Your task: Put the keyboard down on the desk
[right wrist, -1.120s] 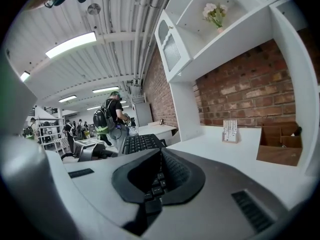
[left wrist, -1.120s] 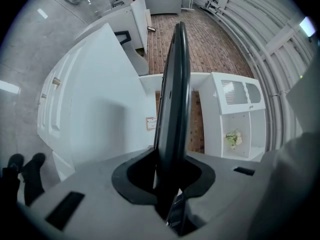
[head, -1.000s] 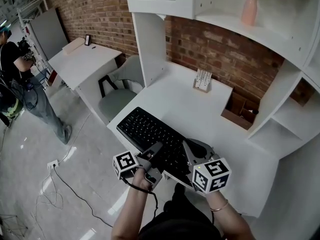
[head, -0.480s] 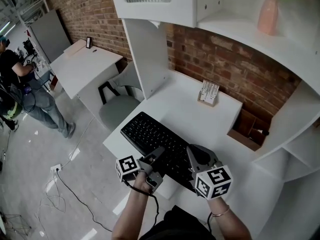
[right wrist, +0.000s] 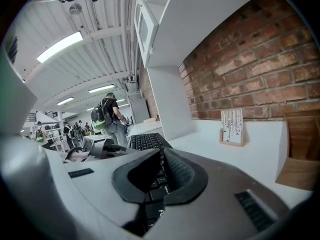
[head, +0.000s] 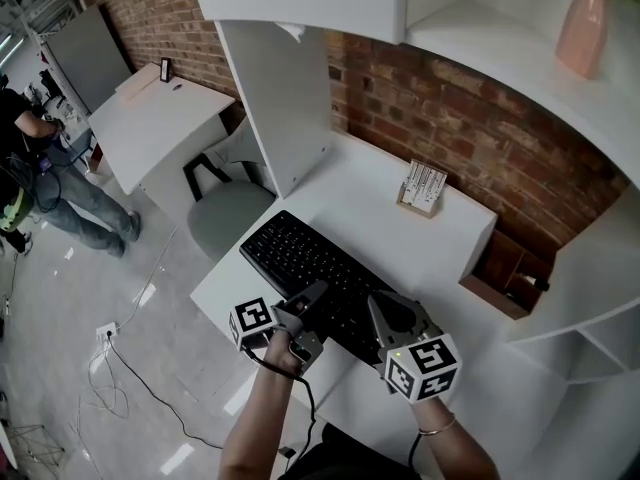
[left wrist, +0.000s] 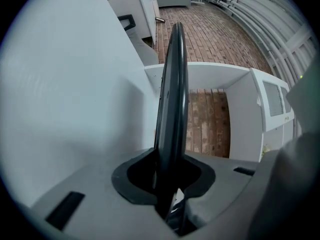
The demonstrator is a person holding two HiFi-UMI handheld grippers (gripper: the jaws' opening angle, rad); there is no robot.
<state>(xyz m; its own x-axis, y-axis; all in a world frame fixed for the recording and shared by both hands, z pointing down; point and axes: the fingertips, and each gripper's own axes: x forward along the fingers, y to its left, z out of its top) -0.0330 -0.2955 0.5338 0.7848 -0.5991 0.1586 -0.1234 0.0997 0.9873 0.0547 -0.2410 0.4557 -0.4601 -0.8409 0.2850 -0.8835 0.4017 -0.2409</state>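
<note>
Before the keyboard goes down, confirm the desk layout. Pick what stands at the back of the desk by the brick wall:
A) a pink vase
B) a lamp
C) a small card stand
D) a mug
C: a small card stand sits on the white desk close to the brick wall, while the pink vase stands up on the shelf.

The left gripper (head: 312,296) and the right gripper (head: 378,306) are being shown as grey moulded plastic bodies. Each is being topped by a white block with black square markers: the left cube (head: 252,323) and the right cube (head: 421,367). Dark pads (right wrist: 180,174) with a finely ridged face are being seen on the right jaws. A black cable (head: 308,408) is being trailed from the left gripper. A thin bracelet (head: 433,430) is being worn on the right wrist, and dark clothing (head: 345,460) on the body.
</note>
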